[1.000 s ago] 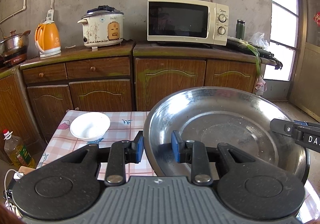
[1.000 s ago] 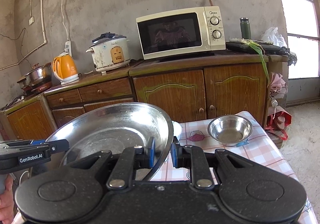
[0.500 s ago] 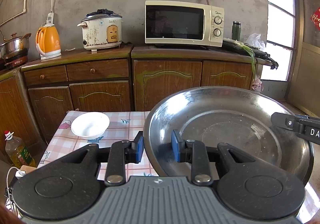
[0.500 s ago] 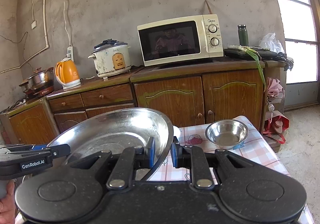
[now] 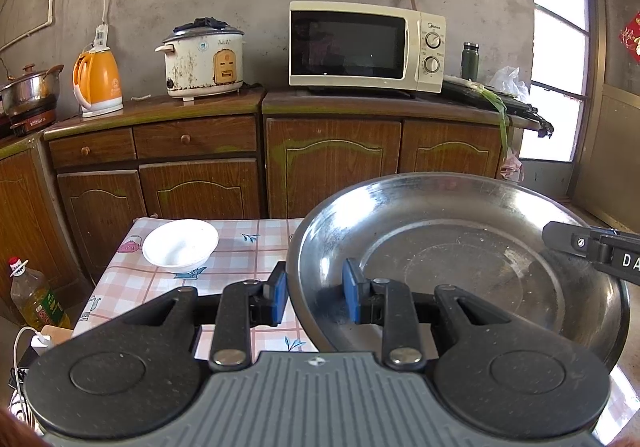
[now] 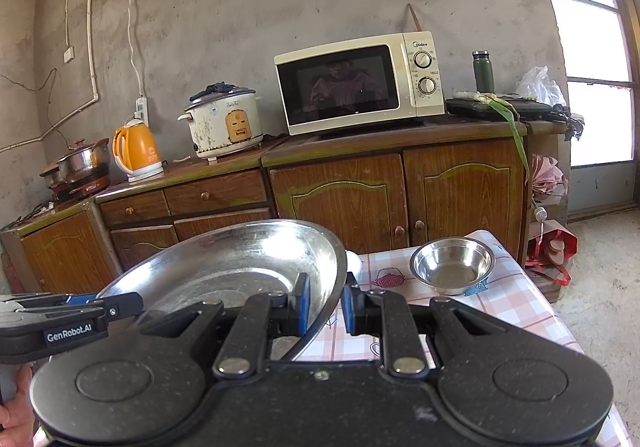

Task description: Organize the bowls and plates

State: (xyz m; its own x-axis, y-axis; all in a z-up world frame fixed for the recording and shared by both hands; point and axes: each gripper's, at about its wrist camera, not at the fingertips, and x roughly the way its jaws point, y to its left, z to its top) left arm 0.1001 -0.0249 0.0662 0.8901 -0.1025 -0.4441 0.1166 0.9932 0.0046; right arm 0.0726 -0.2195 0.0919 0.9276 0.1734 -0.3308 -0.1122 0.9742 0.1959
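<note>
A large stainless steel basin (image 5: 460,247) hangs above the checked table (image 5: 240,251), held by both grippers at opposite sides of its rim. My left gripper (image 5: 315,289) is shut on the basin's left rim, one blue pad inside the wall and one outside. My right gripper (image 6: 325,305) is shut on the right rim of the basin (image 6: 224,267) in the same way. A white bowl (image 5: 180,245) sits at the table's far left. A small steel bowl (image 6: 452,265) sits at the far right of the table (image 6: 508,299).
Behind the table runs a wooden cabinet (image 5: 332,163) carrying a microwave (image 5: 366,47), a rice cooker (image 5: 204,59) and an orange kettle (image 5: 98,83). An oil bottle (image 5: 34,297) stands on the floor at the left. A red bag (image 6: 554,247) lies by the table's right end.
Both grippers keep their hold on the basin. The right wrist view has tipped up slightly; the bowls on the table have not moved.
</note>
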